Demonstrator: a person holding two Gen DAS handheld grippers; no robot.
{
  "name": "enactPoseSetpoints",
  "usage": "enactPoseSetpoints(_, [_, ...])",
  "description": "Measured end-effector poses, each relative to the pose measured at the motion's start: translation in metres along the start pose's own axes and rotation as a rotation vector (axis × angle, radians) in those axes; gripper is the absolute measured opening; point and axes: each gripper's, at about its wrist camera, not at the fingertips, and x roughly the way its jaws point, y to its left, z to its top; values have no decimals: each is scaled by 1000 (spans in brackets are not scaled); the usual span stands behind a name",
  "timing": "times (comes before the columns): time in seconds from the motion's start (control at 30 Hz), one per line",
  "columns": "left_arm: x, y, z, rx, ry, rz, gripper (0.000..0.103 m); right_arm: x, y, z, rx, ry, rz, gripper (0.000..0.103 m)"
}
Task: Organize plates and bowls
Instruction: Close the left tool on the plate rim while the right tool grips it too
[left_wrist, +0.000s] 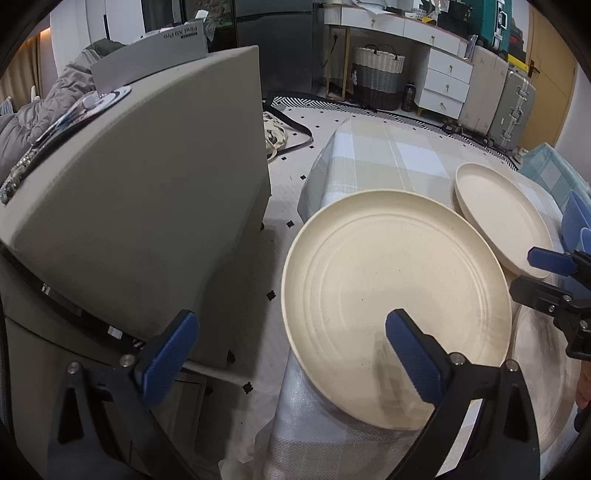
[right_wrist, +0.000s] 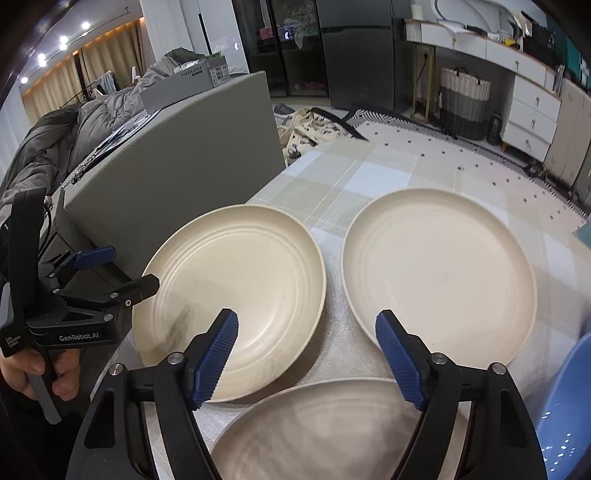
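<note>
Three cream plates lie on the checked tablecloth. The left plate (right_wrist: 236, 295) (left_wrist: 391, 291) is at the table's left edge. My left gripper (left_wrist: 291, 354) is open, its right finger over that plate's near rim and its left finger beyond the table edge; it also shows in the right wrist view (right_wrist: 118, 273). The right plate (right_wrist: 439, 269) (left_wrist: 498, 214) lies further right. A third plate (right_wrist: 332, 428) (left_wrist: 546, 373) is nearest, under my right gripper (right_wrist: 306, 354), which is open and empty. A blue bowl (right_wrist: 565, 406) (left_wrist: 574, 221) sits at the right.
A grey box-like cabinet (left_wrist: 147, 192) stands close to the table's left side. The table edge (left_wrist: 295, 369) drops to a dotted floor. A woven basket (right_wrist: 463, 99), white drawers (right_wrist: 532, 118) and suitcases (left_wrist: 509, 99) are at the back.
</note>
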Motion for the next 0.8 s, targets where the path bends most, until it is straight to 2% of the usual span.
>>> enactPoseSetpoints(0.13, [1, 3, -1, -11, 3, -11, 95, 11, -2, -3, 13, 18, 6, 69])
enactPoseSetpoints(0.2, [5, 5, -2, -23, 17, -19, 93, 16, -4, -3, 24, 27, 16, 63])
enactPoseSetpoints(0.27, [9, 8, -4, -32, 41, -30, 83, 18, -3, -3, 26, 30, 12, 60])
enactPoseSetpoints(0.4, [13, 9, -6, -40, 56, -41, 79, 22, 1, -4, 9, 35, 11, 54])
enactPoseSetpoints(0.47, [14, 10, -6, -43, 60, -45, 69, 23, 5, -4, -1, 40, 11, 50])
enactPoseSetpoints(0.8, [19, 9, -9, -45, 98, -67, 41, 24, 6, -8, -27, 45, -3, 35])
